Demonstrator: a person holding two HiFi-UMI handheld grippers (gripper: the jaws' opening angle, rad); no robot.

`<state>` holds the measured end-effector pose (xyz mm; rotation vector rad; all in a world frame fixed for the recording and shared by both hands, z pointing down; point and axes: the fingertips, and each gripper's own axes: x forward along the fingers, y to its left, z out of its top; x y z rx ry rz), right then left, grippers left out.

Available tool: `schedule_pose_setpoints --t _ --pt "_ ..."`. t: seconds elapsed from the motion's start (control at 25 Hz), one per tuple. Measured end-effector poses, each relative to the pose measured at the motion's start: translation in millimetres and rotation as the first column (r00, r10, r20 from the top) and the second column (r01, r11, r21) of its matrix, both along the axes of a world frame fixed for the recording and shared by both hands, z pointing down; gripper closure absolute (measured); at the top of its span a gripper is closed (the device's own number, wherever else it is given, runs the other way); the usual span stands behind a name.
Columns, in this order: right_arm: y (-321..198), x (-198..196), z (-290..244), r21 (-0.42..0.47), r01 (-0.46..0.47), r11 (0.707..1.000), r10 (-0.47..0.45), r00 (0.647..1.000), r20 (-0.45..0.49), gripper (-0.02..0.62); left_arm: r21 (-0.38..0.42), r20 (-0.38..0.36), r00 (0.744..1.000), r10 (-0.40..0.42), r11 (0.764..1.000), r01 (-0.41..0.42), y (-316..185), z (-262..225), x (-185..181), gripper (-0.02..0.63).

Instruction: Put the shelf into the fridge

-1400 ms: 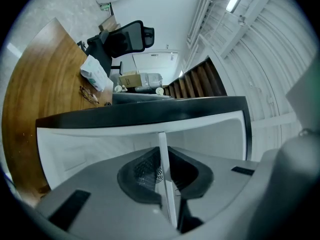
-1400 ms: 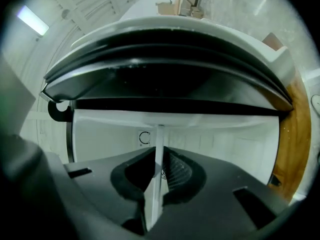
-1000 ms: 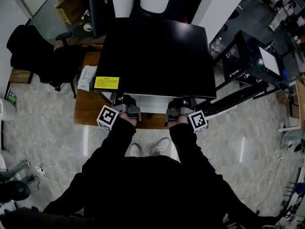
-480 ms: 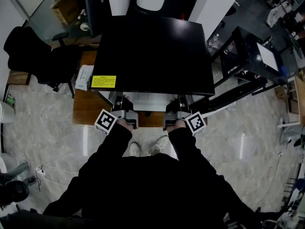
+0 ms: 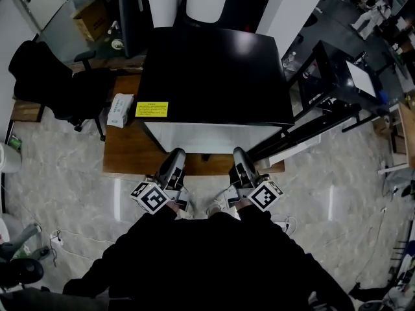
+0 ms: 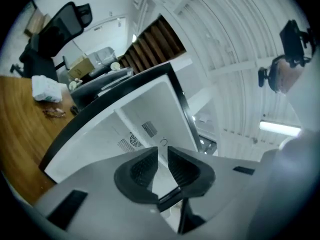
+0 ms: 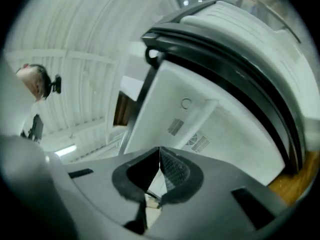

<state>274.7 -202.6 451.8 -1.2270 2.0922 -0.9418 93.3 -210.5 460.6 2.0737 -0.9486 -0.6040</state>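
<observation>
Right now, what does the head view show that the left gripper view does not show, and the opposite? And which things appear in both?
Only the head view shows the fridge's black top, the yellow label on it, and the right gripper, which is held just short of the fridge.

Only the left gripper view shows how the left gripper's jaws stand: slightly apart and opening, with nothing between them. It also shows the vent slots on the fridge's white face.

Both views show the wooden table, the tissue pack, the black chair and the fridge's white face.
</observation>
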Motion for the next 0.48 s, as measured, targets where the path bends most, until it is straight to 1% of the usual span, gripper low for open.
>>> schedule_pose_setpoints --t 0.04,0.08,0.16,0.2,0.24,0.32,0.4,0.44,0.48 --pt "7 -9 -10 0.046 0.035 0.998 -0.032 0.996 -0.078 0.588 0.037 0.054 0.998 0.026 0.999 -0.028 7 -7 3 0.538" --pt "14 -19 -21 0.094 0.075 0.993 -0.059 0.985 -0.165 0.588 0.075 0.114 0.992 0.046 0.996 -0.054 14 -13 6 0.55" --pt "27 -38 -41 0.179 0.161 0.971 -0.092 0.936 -0.339 0.589 0.143 0.23 0.971 0.067 0.984 -0.102 26 -24 10 0.595" --pt "34 -48 -48 0.208 0.202 0.957 -0.1 0.904 -0.415 0.589 0.176 0.285 0.956 0.072 0.976 -0.126 32 -28 13 0.6" --pt "41 -56 -53 0.224 0.238 0.945 -0.106 0.871 -0.48 0.589 0.207 0.34 0.937 0.076 0.966 -0.154 38 -32 15 0.6" --pt "51 -70 -55 0.225 0.287 0.931 -0.112 0.813 -0.571 0.589 0.268 0.456 0.887 0.077 0.938 -0.219 52 -39 22 0.6" --pt "58 -78 -54 0.224 0.305 0.926 -0.108 0.78 -0.616 0.589 0.322 0.556 0.828 0.066 0.902 -0.288 64 -44 28 0.6" --pt "62 -81 -53 0.226 0.308 0.924 -0.102 0.769 -0.631 0.591 0.341 0.59 0.805 0.061 0.885 -0.317 70 -46 30 0.6" --pt "65 -84 -51 0.228 0.31 0.923 -0.096 0.759 -0.644 0.591 0.355 0.611 0.789 0.059 0.871 -0.339 74 -47 31 0.6"
